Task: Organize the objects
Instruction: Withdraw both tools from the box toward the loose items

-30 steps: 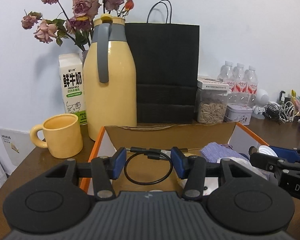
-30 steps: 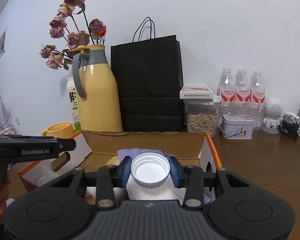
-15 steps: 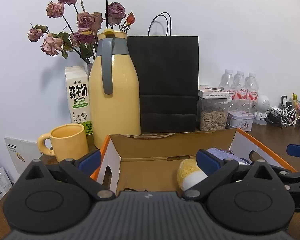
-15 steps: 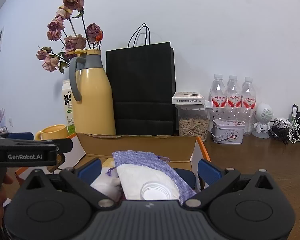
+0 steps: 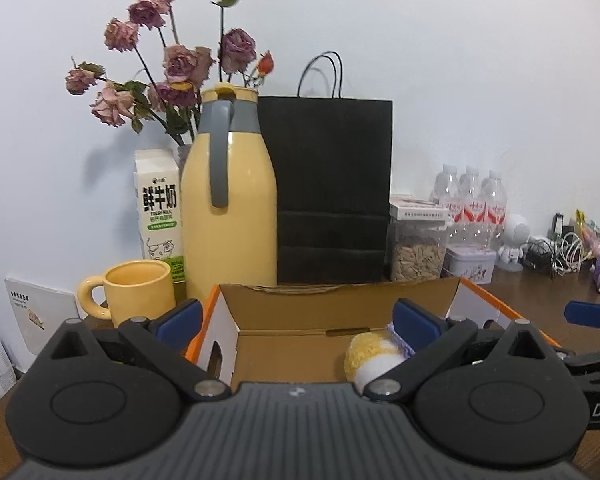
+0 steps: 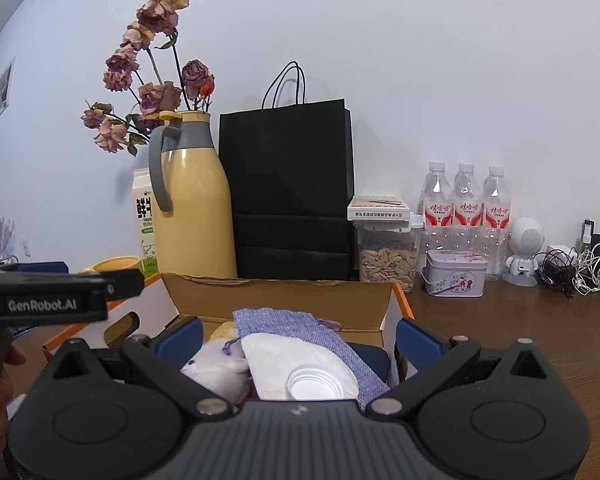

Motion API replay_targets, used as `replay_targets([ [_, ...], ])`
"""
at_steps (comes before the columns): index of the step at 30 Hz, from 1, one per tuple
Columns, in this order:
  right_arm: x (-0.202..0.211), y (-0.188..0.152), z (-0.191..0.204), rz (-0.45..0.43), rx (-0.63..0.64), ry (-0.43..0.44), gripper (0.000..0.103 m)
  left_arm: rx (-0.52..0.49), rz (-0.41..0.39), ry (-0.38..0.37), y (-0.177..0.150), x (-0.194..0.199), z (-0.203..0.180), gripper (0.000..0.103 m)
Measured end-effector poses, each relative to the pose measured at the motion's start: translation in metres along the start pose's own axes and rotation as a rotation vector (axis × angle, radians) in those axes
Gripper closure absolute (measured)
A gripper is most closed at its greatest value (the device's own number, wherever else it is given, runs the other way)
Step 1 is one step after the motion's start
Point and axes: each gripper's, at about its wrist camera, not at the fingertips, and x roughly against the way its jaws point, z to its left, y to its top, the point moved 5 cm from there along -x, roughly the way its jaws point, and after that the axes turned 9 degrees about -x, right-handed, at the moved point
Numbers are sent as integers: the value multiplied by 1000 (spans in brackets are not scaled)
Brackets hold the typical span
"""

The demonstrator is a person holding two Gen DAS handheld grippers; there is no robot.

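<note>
An open cardboard box with orange edges [image 5: 300, 300] [image 6: 284, 292] stands on the wooden table. In it lie a yellow-and-white plush [image 5: 374, 356], a purple woven pouch [image 6: 284, 322], a white face mask [image 6: 292, 360], a white lid [image 6: 314, 386] on the mask and a white soft toy [image 6: 220, 372]. My left gripper [image 5: 298, 322] is open and empty above the box's left half. My right gripper [image 6: 298, 340] is open and empty above the mask and lid.
Behind the box stand a yellow thermos jug [image 5: 228, 208], a black paper bag [image 5: 332, 188], a milk carton [image 5: 158, 208], dried roses [image 5: 172, 64], a yellow mug [image 5: 134, 294], a seed jar [image 5: 418, 248], a tin [image 6: 454, 278], water bottles [image 6: 466, 208] and tangled cables [image 6: 580, 268].
Both grippers have opened and risen. The right one let go of the white lid, which now lies on the mask. The left one released the black cable, now out of sight.
</note>
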Motion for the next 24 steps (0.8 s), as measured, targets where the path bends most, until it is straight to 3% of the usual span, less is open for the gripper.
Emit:
replay_targets([
  [12,25,-9,0,-12,27,7,0,-27,0,12,-11,32,-5,0],
  [24,60,-33,-13,23,30,5,0,-67,114,-2,-36,60,-7,0],
])
